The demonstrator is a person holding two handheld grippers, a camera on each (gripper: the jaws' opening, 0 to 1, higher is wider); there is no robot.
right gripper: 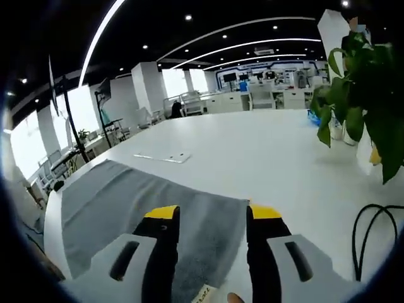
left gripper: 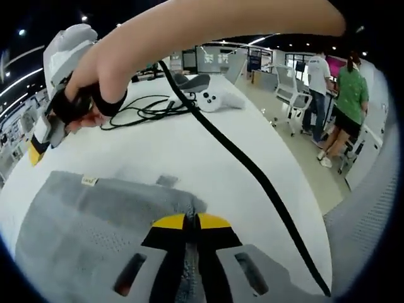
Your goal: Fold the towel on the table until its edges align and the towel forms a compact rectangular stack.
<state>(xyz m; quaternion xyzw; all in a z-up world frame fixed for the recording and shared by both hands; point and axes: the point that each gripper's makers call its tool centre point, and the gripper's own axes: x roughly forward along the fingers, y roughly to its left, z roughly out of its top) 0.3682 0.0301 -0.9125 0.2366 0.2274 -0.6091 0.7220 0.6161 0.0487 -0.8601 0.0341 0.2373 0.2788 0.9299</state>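
Grey towel (left gripper: 95,221) lay flat on the white table (left gripper: 208,158) — my left gripper (left gripper: 191,221) pinched its near edge, my right gripper (right gripper: 211,214) straddled another edge, jaws apart, empty. Fold barely begun; next, I judged, close the right.

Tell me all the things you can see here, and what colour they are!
towel: one, grey, flat on the table, small tag at an edge
table: one, white
cable: one, black, running across the table
controller: one, white, far end of the table
plant: one, green, right side of the table
flat card: one, white, beyond the towel
people: two, standing far off
left gripper: yellow-tipped, shut on the towel
right gripper: yellow-tipped, open over the towel
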